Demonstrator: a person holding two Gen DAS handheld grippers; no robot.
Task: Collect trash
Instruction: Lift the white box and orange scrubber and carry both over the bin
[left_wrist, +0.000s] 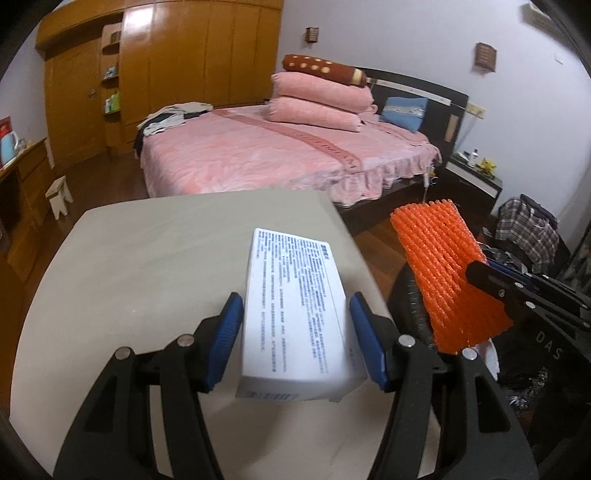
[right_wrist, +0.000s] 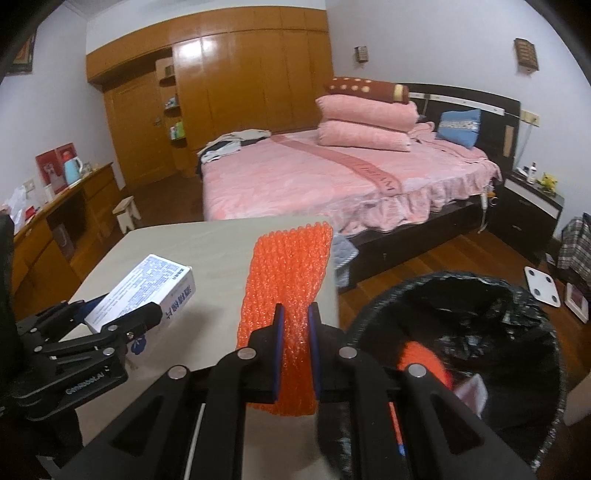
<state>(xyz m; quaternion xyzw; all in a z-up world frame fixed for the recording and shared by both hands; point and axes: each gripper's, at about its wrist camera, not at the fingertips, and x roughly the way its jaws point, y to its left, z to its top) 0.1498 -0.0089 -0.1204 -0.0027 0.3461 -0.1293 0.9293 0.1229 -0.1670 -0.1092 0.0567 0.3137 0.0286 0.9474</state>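
I've got both hands loaded. Left gripper (left_wrist: 295, 332) is spread wide w/ its blue pads pinching the white box (left_wrist: 299, 314) by its long sides, box held above the grey table (left_wrist: 147, 266). Right gripper (right_wrist: 295, 347) is pressed nearly together, pinching the orange foam net (right_wrist: 286, 295) near its lower end; the rest of the net stands up past the jaws. Bin w/ black liner (right_wrist: 517, 314) sits to the right, just beside the table edge; something orange is already inside. To do this well, I reckon I bring the net over the bin mouth first, since it's closer, keep it clear of the rim, then release. Box follows; I keep it pinched till it's fully over the opening, not the table edge.
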